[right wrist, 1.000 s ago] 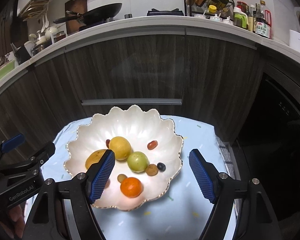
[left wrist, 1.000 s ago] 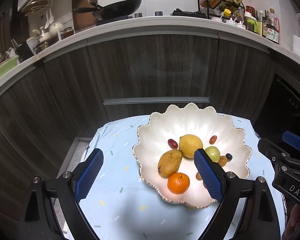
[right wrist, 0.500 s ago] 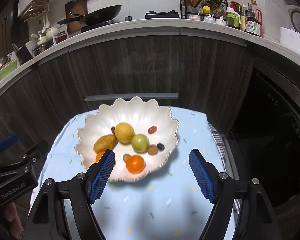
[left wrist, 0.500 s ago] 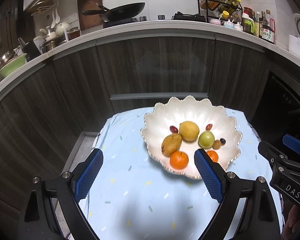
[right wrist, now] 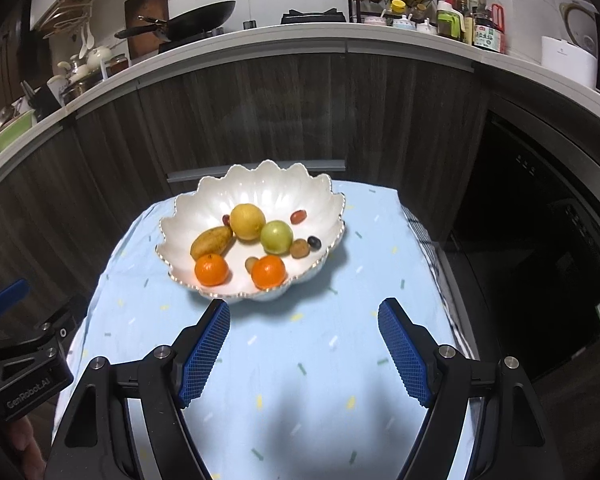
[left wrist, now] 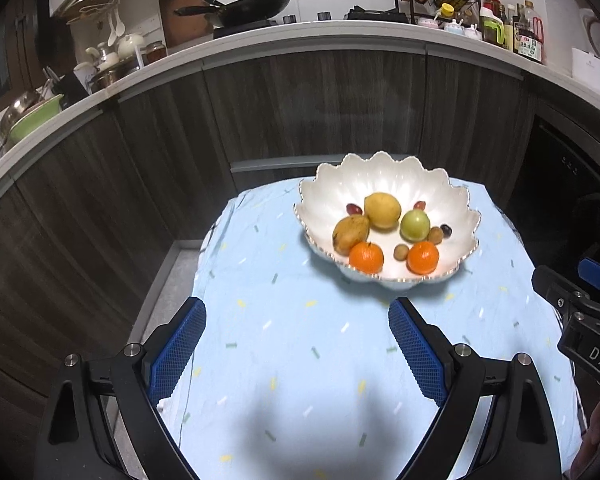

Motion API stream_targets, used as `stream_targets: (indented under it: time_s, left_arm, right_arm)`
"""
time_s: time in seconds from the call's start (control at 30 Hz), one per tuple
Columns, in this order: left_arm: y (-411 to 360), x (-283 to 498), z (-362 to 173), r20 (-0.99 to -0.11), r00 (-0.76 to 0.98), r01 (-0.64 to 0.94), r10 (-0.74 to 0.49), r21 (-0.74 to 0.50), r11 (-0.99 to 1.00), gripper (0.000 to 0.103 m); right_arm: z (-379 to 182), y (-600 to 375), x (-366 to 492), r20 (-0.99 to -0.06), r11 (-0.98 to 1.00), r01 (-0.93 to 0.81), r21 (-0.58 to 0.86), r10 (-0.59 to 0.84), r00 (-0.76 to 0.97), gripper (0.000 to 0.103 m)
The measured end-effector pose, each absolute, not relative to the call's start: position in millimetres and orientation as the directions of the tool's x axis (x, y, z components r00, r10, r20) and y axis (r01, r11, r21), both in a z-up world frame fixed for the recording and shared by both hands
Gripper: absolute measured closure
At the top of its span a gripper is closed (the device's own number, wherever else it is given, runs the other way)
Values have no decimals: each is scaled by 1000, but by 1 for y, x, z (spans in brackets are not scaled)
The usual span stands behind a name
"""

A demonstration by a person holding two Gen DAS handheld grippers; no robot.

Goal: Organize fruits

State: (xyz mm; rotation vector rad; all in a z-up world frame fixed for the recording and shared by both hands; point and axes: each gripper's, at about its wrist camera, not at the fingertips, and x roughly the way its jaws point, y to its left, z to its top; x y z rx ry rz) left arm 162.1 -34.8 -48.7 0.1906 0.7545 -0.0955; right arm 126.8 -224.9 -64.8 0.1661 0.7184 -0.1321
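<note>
Both grippers hang spread and empty at the bottom of their frames, the left gripper (left wrist: 297, 344) and the right gripper (right wrist: 304, 344), over a blue speckled tablecloth (left wrist: 300, 352). Mid-frame sits the scalloped white bowl (right wrist: 204, 208) holding a lemon (right wrist: 247, 221), a mango (right wrist: 211, 242), a green fruit (right wrist: 276, 236) and two tangerines (right wrist: 211, 269). The small dark fruits are too tiny to name. The lemon half hides a red one.
</note>
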Motion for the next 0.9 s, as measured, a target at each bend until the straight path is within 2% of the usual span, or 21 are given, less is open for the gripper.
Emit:
stream_targets:
  time_s: [0.9]
  left_arm:
    - [-11,70,-38,-700,713,148,-32,106,983,9]
  right_arm:
    - [-53,-210,29,-654,974,182,135,-50,755,26]
